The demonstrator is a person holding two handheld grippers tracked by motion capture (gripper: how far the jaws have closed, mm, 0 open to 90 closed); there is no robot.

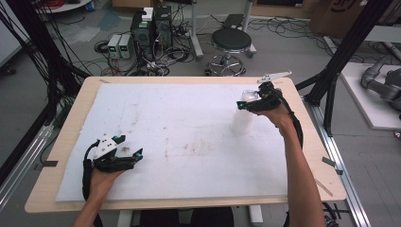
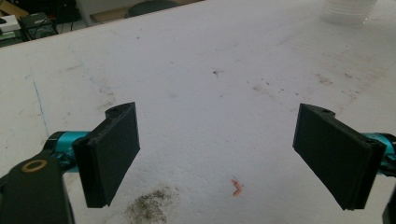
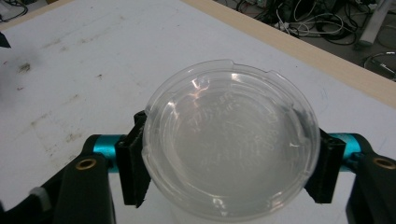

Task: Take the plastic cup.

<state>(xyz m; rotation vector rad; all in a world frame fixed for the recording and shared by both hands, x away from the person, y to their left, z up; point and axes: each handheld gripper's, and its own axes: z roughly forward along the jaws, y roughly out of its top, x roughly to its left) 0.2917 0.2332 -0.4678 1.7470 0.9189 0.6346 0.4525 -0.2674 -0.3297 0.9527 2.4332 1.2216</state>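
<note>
A tall clear plastic tub [image 1: 241, 120] with a round lid [image 3: 231, 149] stands upright on the white mat [image 1: 179, 118] at the right back of the table. My right gripper [image 1: 247, 100] reaches over its top, and in the right gripper view [image 3: 229, 165] both black pads [image 3: 133, 168] press on the lid's rim from either side. My left gripper [image 1: 137, 154] rests low over the mat near the front left, far from the tub. In the left gripper view its jaws [image 2: 233, 158] stand wide apart with nothing between them. The tub's base [image 2: 348, 10] shows far off in that view.
The mat covers a wooden table [image 1: 71, 137]. A dirt smudge [image 2: 149, 207] and a small orange scrap [image 2: 236, 186] lie by the left gripper. Beyond the table stand a black stool [image 1: 231, 40], computer boxes [image 1: 151, 28] with cables, and a black frame post [image 1: 340, 61].
</note>
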